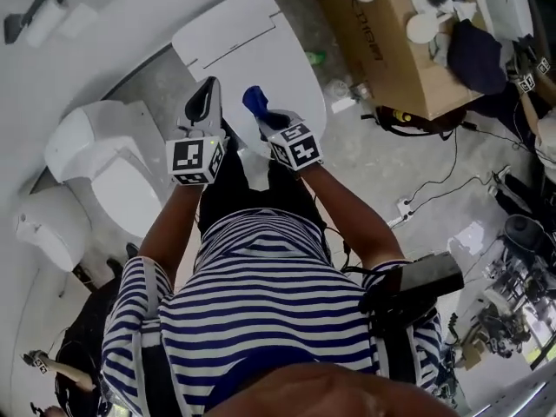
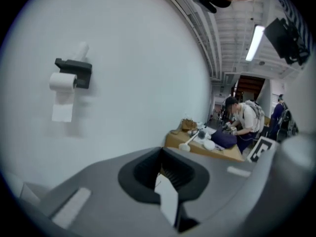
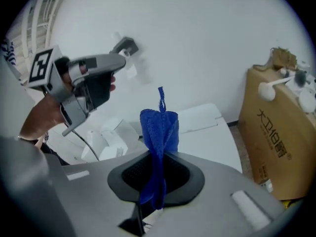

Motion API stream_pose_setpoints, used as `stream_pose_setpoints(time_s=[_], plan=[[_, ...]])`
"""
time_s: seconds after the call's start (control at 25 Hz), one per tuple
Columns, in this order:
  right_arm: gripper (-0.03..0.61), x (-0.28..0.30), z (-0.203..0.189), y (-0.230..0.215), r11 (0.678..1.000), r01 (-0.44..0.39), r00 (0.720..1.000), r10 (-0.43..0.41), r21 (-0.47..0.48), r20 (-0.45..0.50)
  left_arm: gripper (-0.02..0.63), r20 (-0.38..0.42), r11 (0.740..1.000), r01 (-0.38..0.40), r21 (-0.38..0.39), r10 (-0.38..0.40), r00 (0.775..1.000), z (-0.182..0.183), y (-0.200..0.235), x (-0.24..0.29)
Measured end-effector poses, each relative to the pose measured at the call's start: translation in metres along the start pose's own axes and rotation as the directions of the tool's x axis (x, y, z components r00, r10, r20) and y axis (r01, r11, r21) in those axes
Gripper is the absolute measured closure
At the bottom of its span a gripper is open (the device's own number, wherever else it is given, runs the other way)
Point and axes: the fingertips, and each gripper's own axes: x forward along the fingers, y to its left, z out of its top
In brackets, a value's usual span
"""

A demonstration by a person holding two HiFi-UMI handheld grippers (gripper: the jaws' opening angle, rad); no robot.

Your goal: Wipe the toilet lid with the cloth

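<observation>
The white toilet lid (image 1: 261, 46) lies flat ahead of me; it also shows in the right gripper view (image 3: 210, 130). My right gripper (image 1: 258, 104) is held above its near edge, shut on a blue cloth (image 1: 253, 99). In the right gripper view the cloth (image 3: 159, 127) stands up bunched out of the closed jaws (image 3: 157, 174) and a fold hangs below them. My left gripper (image 1: 207, 98) is raised beside it on the left, off the lid. Its jaws (image 2: 162, 174) are shut with nothing in them and point at the white wall.
A second white toilet fixture (image 1: 100, 159) stands at the left. A cardboard box (image 1: 391, 50) with white lamps and a dark cloth on it stands right of the lid. A toilet-paper holder (image 2: 69, 78) hangs on the wall. Cables and gear lie on the floor (image 1: 452, 181) at the right.
</observation>
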Motion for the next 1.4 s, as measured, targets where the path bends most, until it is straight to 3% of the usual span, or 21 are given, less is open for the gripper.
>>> stream_pose_setpoints(time_s=[0.16,0.32,0.52,0.76,0.88,1.12,1.4], plan=[[0.529,-0.059,0.082,0.010,0.999,0.047,0.984,-0.042,-0.027,0.174,0.611,0.100,1.000,-0.005,0.020,0.003,0.995,0.066,0.001,-0.017],[0.528,-0.121,0.141,0.035,0.995,0.080,0.943,-0.054,-0.066,0.329,0.611,0.184,0.999,0.004,0.036,-0.010,0.983,0.123,-0.006,-0.045],[0.528,-0.198,0.206,0.056,0.979,0.162,0.837,-0.070,-0.123,0.543,0.611,0.273,0.999,0.001,0.052,-0.015,0.962,0.173,-0.010,-0.072],[0.528,-0.268,0.237,0.074,0.954,0.252,0.696,-0.061,-0.164,0.715,0.611,0.329,0.998,-0.002,0.070,-0.021,0.944,0.202,-0.027,-0.088],[0.528,-0.284,0.243,0.085,0.942,0.280,0.651,-0.046,-0.184,0.758,0.611,0.361,0.997,0.000,0.083,-0.031,0.932,0.214,-0.033,-0.093],[0.528,-0.295,0.246,0.096,0.940,0.281,0.617,-0.021,-0.196,0.787,0.611,0.382,0.997,0.002,0.081,-0.033,0.924,0.224,-0.039,-0.097],[0.528,-0.301,0.247,0.088,0.939,0.289,0.612,-0.033,-0.185,0.790,0.611,0.385,0.996,0.013,0.087,-0.046,0.922,0.231,-0.049,-0.092]])
